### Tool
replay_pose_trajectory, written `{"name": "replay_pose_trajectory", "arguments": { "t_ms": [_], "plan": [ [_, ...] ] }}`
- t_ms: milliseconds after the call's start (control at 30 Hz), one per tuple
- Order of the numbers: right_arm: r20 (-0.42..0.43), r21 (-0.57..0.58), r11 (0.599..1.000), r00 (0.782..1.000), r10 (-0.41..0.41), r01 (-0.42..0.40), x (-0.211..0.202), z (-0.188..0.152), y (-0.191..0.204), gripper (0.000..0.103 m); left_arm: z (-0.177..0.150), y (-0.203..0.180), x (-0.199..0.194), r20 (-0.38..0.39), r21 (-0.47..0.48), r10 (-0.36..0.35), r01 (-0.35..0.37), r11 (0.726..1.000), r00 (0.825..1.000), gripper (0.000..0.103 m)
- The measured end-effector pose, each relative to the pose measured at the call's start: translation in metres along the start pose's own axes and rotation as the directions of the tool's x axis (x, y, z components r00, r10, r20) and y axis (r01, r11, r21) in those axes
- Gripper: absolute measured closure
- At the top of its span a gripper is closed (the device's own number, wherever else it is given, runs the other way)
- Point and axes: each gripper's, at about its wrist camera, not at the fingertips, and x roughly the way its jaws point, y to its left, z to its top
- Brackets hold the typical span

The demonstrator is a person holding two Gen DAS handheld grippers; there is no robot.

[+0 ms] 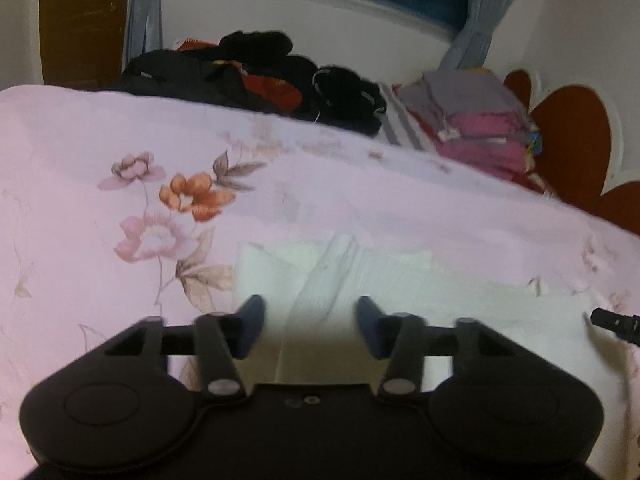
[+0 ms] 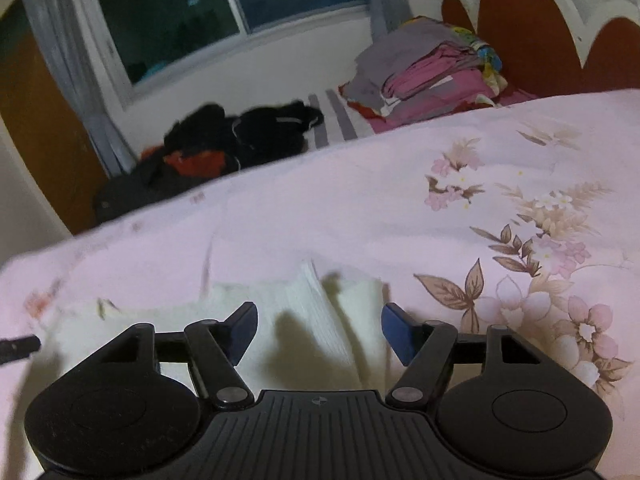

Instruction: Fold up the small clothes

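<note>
Left wrist: left gripper (image 1: 310, 326) jaws spread, nothing pinched; white cloth (image 1: 340, 276) lies on the floral bedspread (image 1: 320, 184) beneath them.
Right wrist: right gripper (image 2: 318, 330) jaws spread over the same cloth (image 2: 320, 312), not gripping.

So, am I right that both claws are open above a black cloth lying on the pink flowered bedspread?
Not quite: the cloth is white, not black, as the left wrist view shows. Both the left claw and right claw are open above it on the pink flowered bedspread.
</note>
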Motion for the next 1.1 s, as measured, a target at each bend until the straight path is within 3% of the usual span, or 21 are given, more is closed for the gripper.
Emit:
{"name": "replay_pose_trajectory", "arguments": {
  "t_ms": [67,167,233,400,467,633,733,967,1100],
  "plan": [
    [-0.007,-0.033,0.999,1.0,-0.021,0.021,0.005,-0.004,0.001,0.073,-0.003,0.0,0.004,-0.003,0.001,0.015,-0.015,1.0,1.0,0.09],
    [0.008,-0.051,0.998,0.999,-0.046,0.046,0.009,-0.005,-0.002,0.088,-0.007,-0.002,0.003,0.01,0.023,0.044,-0.045,0.999,0.999,0.097],
    [0.016,-0.05,0.996,0.998,-0.069,0.069,0.011,-0.004,-0.006,0.092,-0.009,-0.002,0.003,0.019,0.034,0.056,-0.057,0.998,0.998,0.098],
    [0.015,-0.064,0.991,0.993,-0.12,0.121,0.012,-0.005,-0.012,0.091,-0.011,-0.006,-0.001,0.026,0.073,0.069,-0.071,0.995,0.997,0.097],
    [0.033,-0.035,0.994,0.994,-0.101,0.102,0.001,-0.003,-0.012,0.091,-0.011,-0.008,-0.01,0.045,0.077,0.064,-0.067,0.995,0.997,0.087],
    [0.049,-0.106,0.994,0.999,-0.013,0.018,-0.033,-0.011,0.018,0.087,-0.02,-0.022,-0.042,0.092,0.151,0.027,-0.04,0.988,0.995,0.081],
    [0.051,-0.156,0.988,0.998,0.028,-0.019,-0.045,-0.025,0.043,0.048,-0.031,-0.037,-0.053,0.08,0.193,-0.019,0.003,0.981,0.997,0.077],
    [0.014,-0.241,0.969,0.998,0.061,-0.056,-0.044,-0.063,0.087,0.048,-0.06,-0.048,-0.04,0.006,0.195,-0.024,0.023,0.981,1.0,0.077],
    [-0.004,-0.271,0.962,0.999,-0.034,0.031,-0.033,-0.077,0.078,0.048,-0.065,-0.038,-0.039,0.009,0.193,-0.013,0.011,0.981,1.0,0.075]
  ]
}}
